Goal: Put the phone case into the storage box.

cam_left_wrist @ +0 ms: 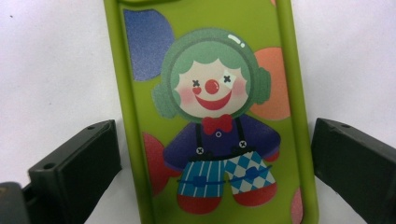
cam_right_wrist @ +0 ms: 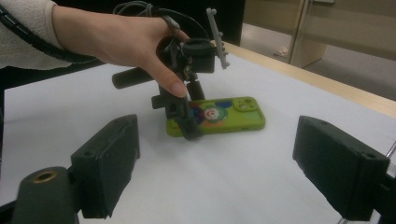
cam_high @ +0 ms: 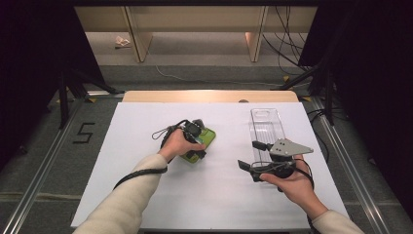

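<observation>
The left claw (cam_high: 198, 146) hangs right over a lime-green phone case (cam_high: 198, 145) lying flat on the white surface (cam_high: 146, 195), its jaws spread with the case between them. In the left gripper view the case runs up the middle between the two black jaws; a thin strip of white shows between the left jaw and the case's edge, and whether the right jaw touches the case I cannot tell. The case's back (cam_left_wrist: 212, 116) carries a cartoon clown with green hair, a red nose and bow tie, a purple shirt and blue checked trousers, over blue, orange and red round patches; there is no lettering or brand mark on it that I can read. From the right gripper view the case (cam_right_wrist: 219, 115) lies well ahead of the right claw (cam_right_wrist: 219, 177), camera cut-out at its far end, with the left claw (cam_right_wrist: 184, 116) standing down over its near end. The right claw (cam_high: 251, 158) is spread wide and grips nothing, held just above the surface. Just beyond it lies a clear plastic tray (cam_high: 267, 124). On the grey floor to the left of the surface, a black "5" (cam_high: 84, 132) is marked.
</observation>
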Demonstrator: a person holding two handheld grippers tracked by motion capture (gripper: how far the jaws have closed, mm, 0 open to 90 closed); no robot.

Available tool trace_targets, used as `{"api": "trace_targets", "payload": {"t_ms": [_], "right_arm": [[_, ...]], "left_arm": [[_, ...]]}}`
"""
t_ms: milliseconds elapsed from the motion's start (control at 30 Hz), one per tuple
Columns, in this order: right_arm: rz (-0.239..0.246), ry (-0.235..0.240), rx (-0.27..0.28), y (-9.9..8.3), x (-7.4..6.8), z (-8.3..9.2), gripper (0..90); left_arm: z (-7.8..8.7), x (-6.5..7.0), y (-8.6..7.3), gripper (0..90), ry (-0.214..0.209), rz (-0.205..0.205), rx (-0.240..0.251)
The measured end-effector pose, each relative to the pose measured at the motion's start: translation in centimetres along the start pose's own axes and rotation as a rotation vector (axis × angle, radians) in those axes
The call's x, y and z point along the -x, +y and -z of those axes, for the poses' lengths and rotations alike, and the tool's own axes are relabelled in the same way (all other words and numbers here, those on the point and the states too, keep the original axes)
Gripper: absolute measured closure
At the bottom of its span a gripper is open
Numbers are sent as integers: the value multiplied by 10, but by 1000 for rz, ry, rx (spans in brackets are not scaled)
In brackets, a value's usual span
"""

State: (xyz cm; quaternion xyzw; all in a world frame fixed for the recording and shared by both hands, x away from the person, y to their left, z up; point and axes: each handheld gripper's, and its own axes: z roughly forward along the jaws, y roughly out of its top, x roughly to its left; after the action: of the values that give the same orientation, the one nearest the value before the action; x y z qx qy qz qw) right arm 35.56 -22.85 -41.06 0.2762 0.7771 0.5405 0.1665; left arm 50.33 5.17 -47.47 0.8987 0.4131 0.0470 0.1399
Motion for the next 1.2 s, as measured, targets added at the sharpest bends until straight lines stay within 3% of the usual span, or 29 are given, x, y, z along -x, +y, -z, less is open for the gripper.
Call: {"api": "trace_targets", "payload": {"t_ms": [567, 833, 1200], "right_arm": [[1, 3, -1, -1, 0, 0, 158], [2, 2, -2, 0, 0, 0, 158], [2, 0, -4, -1, 0, 0, 158]], "left_arm": [[2, 3, 4, 68, 10, 11, -29], [5, 2, 3, 152, 11, 37, -20], [5, 2, 3, 161, 15, 43, -20]]}}
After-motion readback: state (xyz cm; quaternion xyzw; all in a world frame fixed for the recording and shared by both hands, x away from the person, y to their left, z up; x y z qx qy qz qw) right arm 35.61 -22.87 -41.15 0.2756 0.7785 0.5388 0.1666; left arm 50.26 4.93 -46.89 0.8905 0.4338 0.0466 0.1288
